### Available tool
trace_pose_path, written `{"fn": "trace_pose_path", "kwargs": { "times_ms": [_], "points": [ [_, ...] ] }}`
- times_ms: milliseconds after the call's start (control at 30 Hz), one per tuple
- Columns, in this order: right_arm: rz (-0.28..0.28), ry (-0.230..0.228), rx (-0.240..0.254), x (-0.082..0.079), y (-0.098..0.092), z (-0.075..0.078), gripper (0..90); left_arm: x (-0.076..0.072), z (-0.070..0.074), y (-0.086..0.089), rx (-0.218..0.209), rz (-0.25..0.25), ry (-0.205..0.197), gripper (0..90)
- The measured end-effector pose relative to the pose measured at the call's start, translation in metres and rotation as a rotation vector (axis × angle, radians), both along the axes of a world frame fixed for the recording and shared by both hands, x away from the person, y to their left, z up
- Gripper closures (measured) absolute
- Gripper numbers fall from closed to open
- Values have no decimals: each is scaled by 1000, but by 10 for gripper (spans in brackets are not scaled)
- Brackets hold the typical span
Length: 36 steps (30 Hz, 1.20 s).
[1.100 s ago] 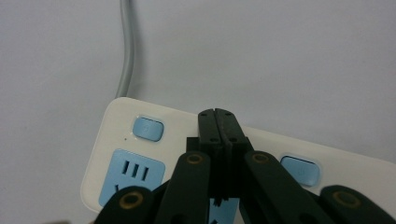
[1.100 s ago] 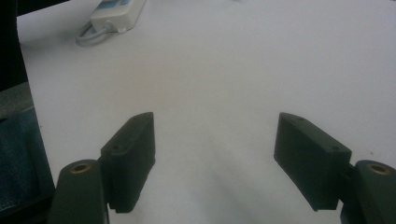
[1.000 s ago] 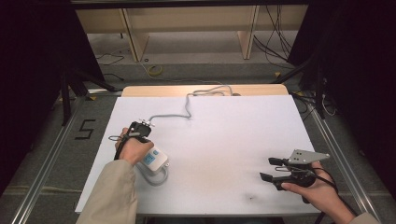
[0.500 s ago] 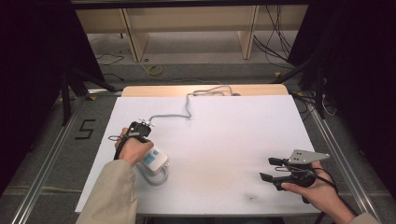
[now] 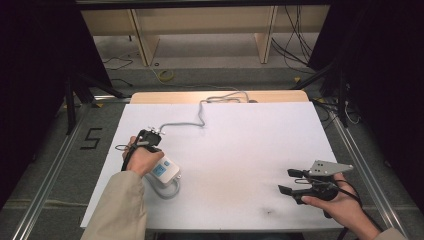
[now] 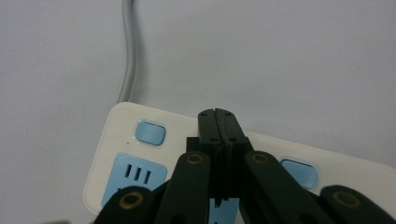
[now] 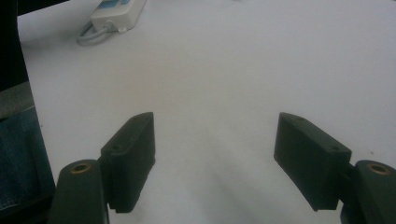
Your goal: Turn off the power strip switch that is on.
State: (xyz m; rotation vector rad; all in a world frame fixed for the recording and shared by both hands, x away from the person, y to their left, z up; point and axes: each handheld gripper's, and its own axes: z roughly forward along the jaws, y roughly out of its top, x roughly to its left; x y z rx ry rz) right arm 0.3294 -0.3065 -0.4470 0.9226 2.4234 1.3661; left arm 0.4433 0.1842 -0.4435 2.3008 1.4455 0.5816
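My left gripper (image 6: 218,122) is pressed together, right above the white power strip (image 6: 126,154) on the table's (image 5: 240,140) left side. My right gripper (image 7: 215,158) is spread wide over bare table, well apart.

The right gripper (image 7: 215,161) held its two black jaws wide apart above the bare white tabletop (image 7: 243,70). Far off at the upper left lay a white power strip (image 7: 116,11) with its looped grey cable (image 7: 93,32).
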Motion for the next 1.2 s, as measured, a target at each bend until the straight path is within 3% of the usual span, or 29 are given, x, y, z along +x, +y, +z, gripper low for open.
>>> {"fn": "trace_pose_path", "kwargs": {
  "times_ms": [333, 833, 1200],
  "points": [
    [-1, -5, 1, 1, 0, 0, 296, 0, 0, 1, -18, 1, -3, 900],
    [-3, -5, 2, 0, -1, 1, 296, -3, 7, 2, -55, 0, -90, 900],
    [-2, -9, 4, 0, -1, 1, 295, -6, 11, 0, -77, -11, -124, 900]
  ]
}}
